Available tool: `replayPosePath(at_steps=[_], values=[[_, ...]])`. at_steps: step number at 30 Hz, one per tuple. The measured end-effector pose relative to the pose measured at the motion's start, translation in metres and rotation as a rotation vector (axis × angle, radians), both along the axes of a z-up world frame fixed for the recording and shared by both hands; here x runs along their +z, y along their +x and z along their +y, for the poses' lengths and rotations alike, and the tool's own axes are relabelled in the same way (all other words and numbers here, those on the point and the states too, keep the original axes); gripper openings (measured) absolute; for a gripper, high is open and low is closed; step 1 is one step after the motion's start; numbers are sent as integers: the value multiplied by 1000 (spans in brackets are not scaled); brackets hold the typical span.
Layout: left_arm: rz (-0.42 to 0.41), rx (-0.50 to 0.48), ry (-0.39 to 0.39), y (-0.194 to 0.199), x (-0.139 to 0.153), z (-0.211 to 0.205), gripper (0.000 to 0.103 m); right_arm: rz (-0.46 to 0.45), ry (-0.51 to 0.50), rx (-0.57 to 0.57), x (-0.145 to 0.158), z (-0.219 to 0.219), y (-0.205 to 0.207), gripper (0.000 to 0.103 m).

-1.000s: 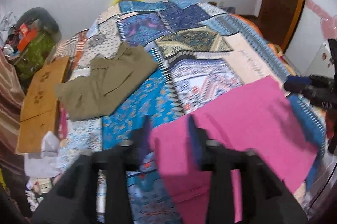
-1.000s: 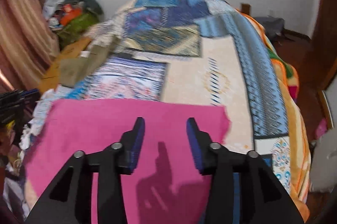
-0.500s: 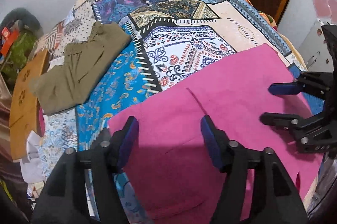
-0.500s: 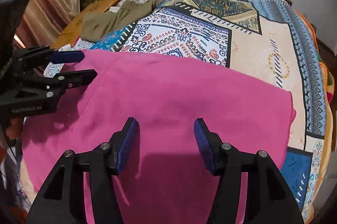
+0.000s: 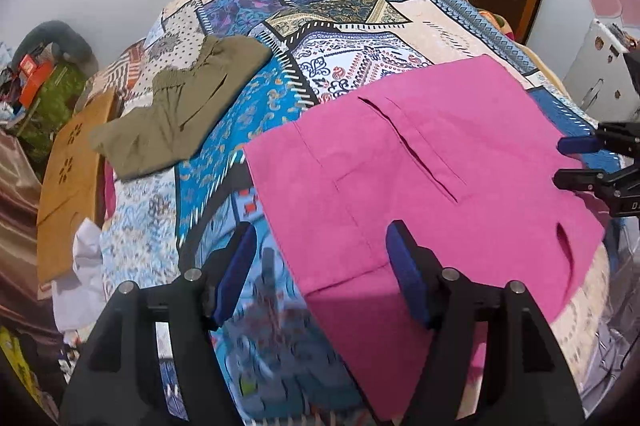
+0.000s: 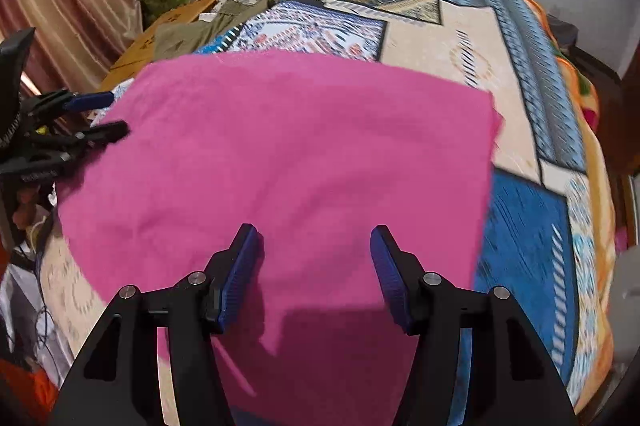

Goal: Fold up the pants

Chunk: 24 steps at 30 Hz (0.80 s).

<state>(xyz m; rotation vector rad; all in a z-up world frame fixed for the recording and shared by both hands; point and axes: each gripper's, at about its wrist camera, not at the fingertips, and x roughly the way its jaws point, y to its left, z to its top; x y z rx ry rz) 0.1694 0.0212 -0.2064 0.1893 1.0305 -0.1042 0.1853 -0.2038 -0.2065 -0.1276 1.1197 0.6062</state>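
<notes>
Covering patchwork bedspread [image 5: 256, 129]: pink pants [image 5: 420, 161], olive garment [image 5: 180, 113]; both grippers apart; clutter, perhaps boxes, by wall

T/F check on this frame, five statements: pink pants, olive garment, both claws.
1. The pink pants lie on the patterned bedspread. True.
2. The left claw is clamped on the pants. False: its jaws are opening, with nothing pinched between the pads.
3. The olive garment lies on top of the pink pants. False: it lies apart, further up the bed.
4. The right claw hovers above the pink fabric, holding nothing. True.
5. A slit pocket shows on the pants. True.
</notes>
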Motion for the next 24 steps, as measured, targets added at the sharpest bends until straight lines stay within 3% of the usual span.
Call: replayPosePath(at_steps=[5, 16, 19, 24], values=[[-23, 16, 44, -28, 3, 1, 68, 3, 18, -58, 0, -22, -17, 59], [-22, 124, 55, -64, 20, 27, 68, -29, -41, -84, 11, -32, -38, 60], [-2, 169, -31, -69, 29, 36, 68, -68, -30, -70, 23, -27, -45, 60], [74, 227, -321, -74, 35, 47, 75, -138, 40, -46, 47, -10, -51, 60]])
